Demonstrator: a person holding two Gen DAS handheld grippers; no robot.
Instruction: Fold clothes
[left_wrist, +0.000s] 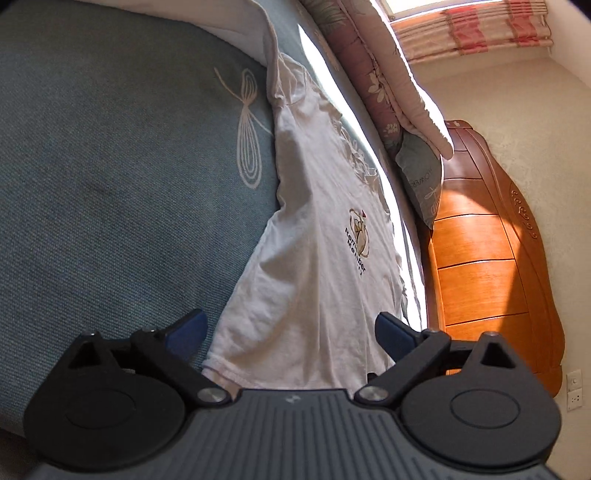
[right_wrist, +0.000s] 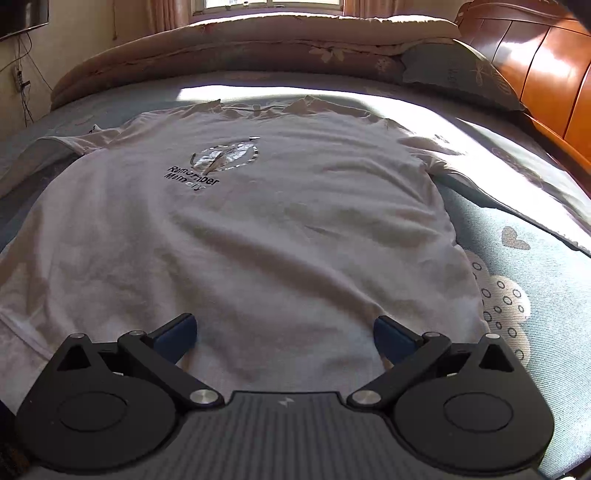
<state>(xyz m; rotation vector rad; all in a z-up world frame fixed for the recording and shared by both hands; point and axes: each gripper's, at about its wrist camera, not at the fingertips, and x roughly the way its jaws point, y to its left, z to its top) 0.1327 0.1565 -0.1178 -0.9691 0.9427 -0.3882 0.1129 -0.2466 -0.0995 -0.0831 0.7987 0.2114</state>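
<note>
A white T-shirt (right_wrist: 258, 240) with a small printed logo lies spread flat, front up, on a blue bedspread (right_wrist: 535, 266), collar toward the far side. My right gripper (right_wrist: 285, 338) hovers open over the shirt's hem, its blue pads wide apart and holding nothing. In the left wrist view the same T-shirt (left_wrist: 314, 266) appears rotated, running up the frame. My left gripper (left_wrist: 290, 336) is open above the hem corner of the shirt, with nothing between its pads.
A folded floral quilt (right_wrist: 258, 48) and a blue pillow (right_wrist: 458, 74) lie at the far side of the bed. A wooden headboard (right_wrist: 546, 66) rises at the right. The blue bedspread (left_wrist: 110, 184) stretches left of the shirt. A window with curtains (left_wrist: 472, 26) lets in strong sun.
</note>
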